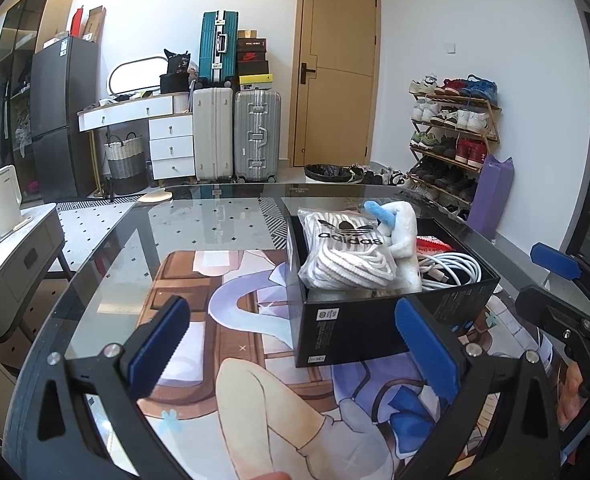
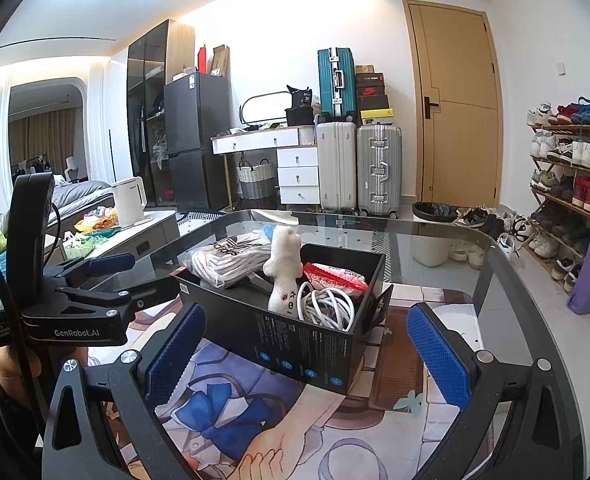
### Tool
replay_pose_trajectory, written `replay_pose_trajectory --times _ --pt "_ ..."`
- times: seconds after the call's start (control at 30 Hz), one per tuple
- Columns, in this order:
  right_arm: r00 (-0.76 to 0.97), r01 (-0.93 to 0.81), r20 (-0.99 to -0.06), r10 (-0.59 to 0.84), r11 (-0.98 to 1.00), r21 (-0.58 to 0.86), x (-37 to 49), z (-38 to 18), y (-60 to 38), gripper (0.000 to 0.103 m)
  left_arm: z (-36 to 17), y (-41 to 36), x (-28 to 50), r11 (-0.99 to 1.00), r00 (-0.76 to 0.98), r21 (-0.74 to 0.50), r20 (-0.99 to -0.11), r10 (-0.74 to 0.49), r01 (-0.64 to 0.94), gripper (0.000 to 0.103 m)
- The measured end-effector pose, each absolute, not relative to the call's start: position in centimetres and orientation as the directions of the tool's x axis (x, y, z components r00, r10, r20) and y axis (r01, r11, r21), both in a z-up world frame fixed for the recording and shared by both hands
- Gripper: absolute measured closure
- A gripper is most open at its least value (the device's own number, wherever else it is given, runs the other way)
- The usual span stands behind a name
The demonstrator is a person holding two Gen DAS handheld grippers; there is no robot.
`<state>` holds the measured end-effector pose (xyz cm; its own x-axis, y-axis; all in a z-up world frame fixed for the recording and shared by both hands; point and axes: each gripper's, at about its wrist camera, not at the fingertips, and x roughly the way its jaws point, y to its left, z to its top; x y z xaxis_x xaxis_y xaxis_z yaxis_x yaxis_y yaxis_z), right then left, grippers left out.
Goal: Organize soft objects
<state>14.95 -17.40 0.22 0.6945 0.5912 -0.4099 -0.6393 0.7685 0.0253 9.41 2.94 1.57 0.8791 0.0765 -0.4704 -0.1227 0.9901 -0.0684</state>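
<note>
The glass desk (image 1: pixel 143 240) carried a printed mat, and on the mat stood the black box (image 1: pixel 375 320), the landmark for everything here. All the soft things lay inside it already: the bagged adidas bundle (image 1: pixel 347 252) filled the box's left half, the white plush toy (image 1: pixel 405 236) stood beside it near the middle, and the white cable coil (image 1: pixel 451 270) and a red packet (image 1: pixel 433 245) sat in the box's right half.

The box lay ahead of both tools, its long axis running away from the left gripper (image 1: pixel 291 352) and slantwise across the right gripper (image 2: pixel 307 344). The right one seemed the nearer, its spread fingers framing the box's near corner; the left gripper's fingers were also spread and empty, just short of the box's front wall.

The left view showed the bundle's printed face. The right view showed the plush toy (image 2: pixel 283 268) standing upright against the cable, and possibly a fold-out flap at the box's right end.
</note>
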Motion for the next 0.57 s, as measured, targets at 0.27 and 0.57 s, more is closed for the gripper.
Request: replay_pose_trajectory --times 0.27,0.57 --pt "0.695 -0.639 -0.41 0.591 0.769 0.026 14.94 0.17 -17.48 0.001 1.6 3.02 9.35 0.99 0.881 -0.066 -0.467 0.081 -0.126 0.0" --pt "0.688 -0.637 -0.431 0.583 0.771 0.026 15.27 0.19 -17.25 0.001 1.41 3.64 9.25 0.985 0.876 -0.081 -0.473 0.099 -0.155 0.0"
